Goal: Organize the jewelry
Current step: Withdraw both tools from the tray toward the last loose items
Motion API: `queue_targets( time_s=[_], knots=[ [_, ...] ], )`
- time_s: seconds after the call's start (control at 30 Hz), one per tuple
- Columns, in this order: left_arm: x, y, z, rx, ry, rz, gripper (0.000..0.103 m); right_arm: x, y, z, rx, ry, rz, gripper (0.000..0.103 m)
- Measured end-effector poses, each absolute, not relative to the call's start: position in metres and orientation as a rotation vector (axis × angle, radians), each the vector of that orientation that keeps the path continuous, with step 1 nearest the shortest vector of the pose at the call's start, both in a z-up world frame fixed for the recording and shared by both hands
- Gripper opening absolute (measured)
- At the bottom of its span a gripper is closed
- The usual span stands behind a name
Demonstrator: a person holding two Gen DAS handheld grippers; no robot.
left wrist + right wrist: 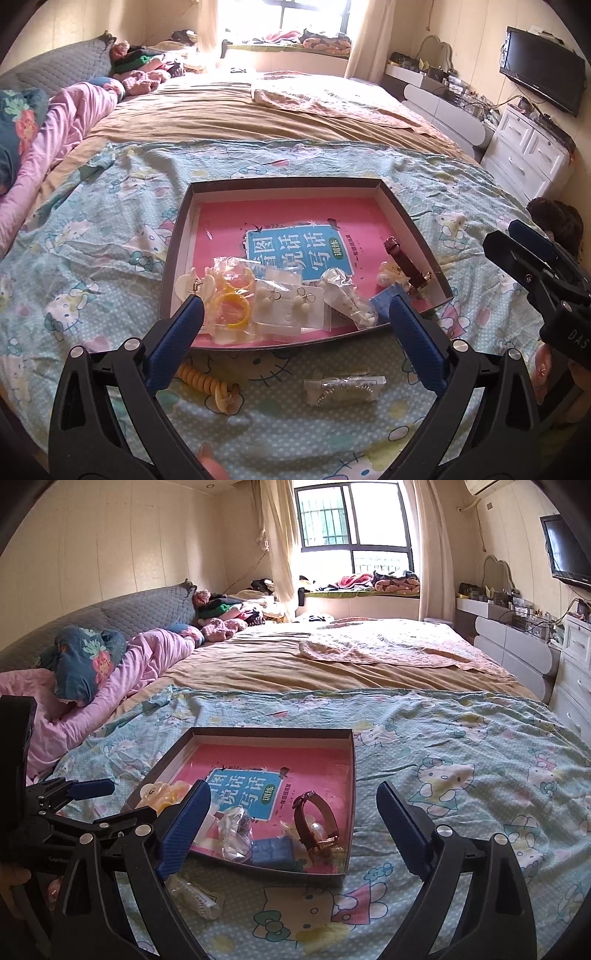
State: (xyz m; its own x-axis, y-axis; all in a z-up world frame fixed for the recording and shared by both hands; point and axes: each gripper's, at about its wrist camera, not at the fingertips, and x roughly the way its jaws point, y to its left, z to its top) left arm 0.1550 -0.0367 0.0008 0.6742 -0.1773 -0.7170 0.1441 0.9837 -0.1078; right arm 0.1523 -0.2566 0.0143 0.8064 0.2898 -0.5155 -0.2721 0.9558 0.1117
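Both the left gripper [295, 310] and right gripper [291, 801] gape empty above the box's [177, 236] near edge on the bed [110, 229].

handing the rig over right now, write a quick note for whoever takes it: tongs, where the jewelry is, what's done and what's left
Left tongs: open, empty, above the near edge of the box.
Right tongs: open, empty, over the box's near right corner.
In the box: watch, yellow bangles in a bag, earring card, a bagged white piece, blue box, small cream figure.
Done: most pieces are in the box.
Left: the spiral hair tie and the bagged clear coil lie on the sheet in front of the box; both seem due to go in.
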Motion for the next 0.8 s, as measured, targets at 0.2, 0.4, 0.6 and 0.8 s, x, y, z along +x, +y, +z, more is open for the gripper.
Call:
queue_targets(
  time_s=[0.2, 0.4, 0.6, 0.8],
  knots=[
    [0.142, -0.033, 0.012, -0.042, 0.785, -0.179, 0.094, 0.138, -0.254, 0.025, 0.029, 0.540, 0.312, 0.091],
    [0.129, -0.028, 0.020, -0.043, 0.763, -0.174, 0.094, 0.123, -0.251, 0.035, 0.026, 0.524, 0.330, 0.091],
    [0.114, -0.023, 0.025, -0.041, 0.745, -0.168, 0.094, 0.107, -0.250, 0.042, 0.020, 0.510, 0.340, 0.097],
    [0.098, -0.019, 0.027, -0.027, 0.728, -0.166, 0.094, 0.090, -0.246, 0.045, 0.008, 0.502, 0.353, 0.099]
  ],
)
